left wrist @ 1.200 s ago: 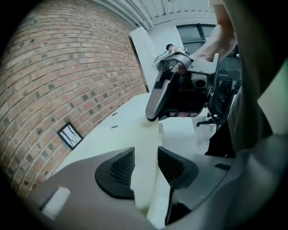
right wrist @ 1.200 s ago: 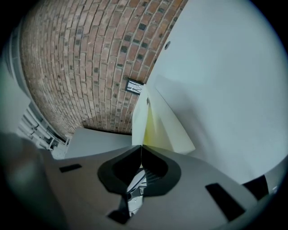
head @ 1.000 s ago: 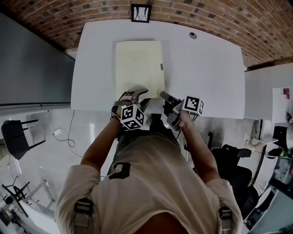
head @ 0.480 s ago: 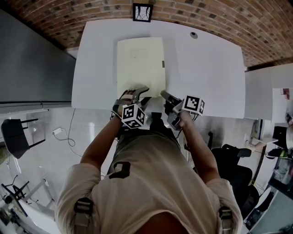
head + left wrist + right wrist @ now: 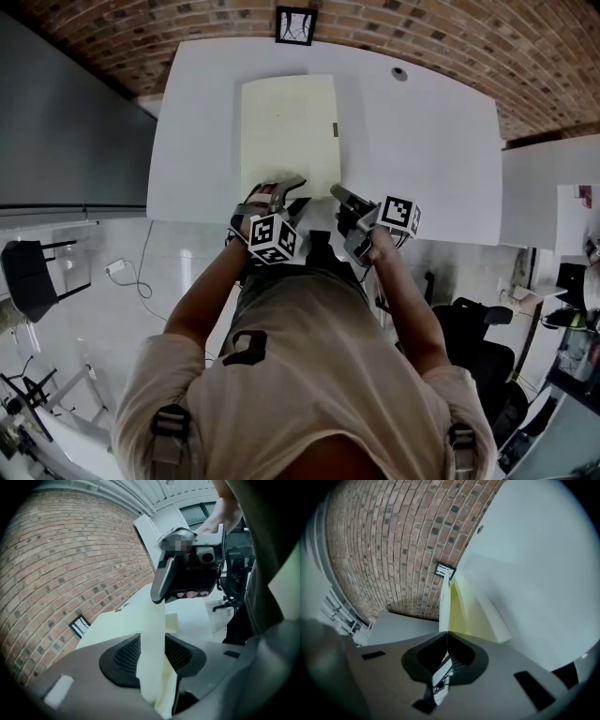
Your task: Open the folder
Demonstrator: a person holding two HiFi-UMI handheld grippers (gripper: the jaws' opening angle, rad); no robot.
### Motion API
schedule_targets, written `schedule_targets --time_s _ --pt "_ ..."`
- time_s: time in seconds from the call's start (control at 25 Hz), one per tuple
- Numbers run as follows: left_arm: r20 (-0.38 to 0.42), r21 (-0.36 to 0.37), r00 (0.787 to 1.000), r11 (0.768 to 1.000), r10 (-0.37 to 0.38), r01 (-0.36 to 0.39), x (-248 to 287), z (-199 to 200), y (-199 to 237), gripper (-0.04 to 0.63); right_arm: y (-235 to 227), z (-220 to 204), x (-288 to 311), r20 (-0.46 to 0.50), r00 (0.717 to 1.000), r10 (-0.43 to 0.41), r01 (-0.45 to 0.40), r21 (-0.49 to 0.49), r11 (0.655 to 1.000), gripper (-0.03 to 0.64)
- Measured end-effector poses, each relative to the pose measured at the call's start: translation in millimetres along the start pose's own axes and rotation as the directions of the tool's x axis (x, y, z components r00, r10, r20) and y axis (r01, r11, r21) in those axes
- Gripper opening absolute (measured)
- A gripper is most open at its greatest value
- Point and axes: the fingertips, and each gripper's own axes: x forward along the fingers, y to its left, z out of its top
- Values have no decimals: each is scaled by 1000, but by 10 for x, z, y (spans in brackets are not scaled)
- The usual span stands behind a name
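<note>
A white table [image 5: 422, 141] against a brick wall [image 5: 141, 37], pale floor [image 5: 122, 309], black chair [image 5: 28, 281] left, black office chair [image 5: 478, 347] right.

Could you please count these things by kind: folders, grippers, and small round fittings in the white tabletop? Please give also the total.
folder: 1
grippers: 2 (left gripper, right gripper)
round fitting: 1
Total: 4

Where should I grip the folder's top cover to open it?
Grip the cover at its near right corner, coming in from the near side. The folder lies flat with that corner by the table edge, and there the cover stands lifted off the layer beneath.
</note>
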Motion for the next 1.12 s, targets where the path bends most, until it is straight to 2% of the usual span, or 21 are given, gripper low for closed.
schedule_targets --time_s 0.44,0.56,0.76,0.84,0.96,1.12 --pt "7 62 987 985 158 -159 -180 53 237 140 281 -14 66 -20 995 97 -96 10 995 6" --pt "21 14 986 986 167 -167 -261 37 283 126 385 -54 101 -30 992 125 -125 16 992 6" --pt "57 -103 990 987 131 -125 -349 22 344 112 503 -89 141 -30 988 149 -148 24 989 6" --pt "62 -121 990 986 126 -118 -376 27 362 107 553 -96 146 -28 987 156 -155 17 988 7" --pt "51 -69 987 987 150 -146 -420 51 389 113 641 -101 143 -22 987 159 -159 3 987 7" --pt "37 -4 975 976 218 -218 -503 75 474 125 771 -121 152 -14 986 167 -167 -5 986 6"
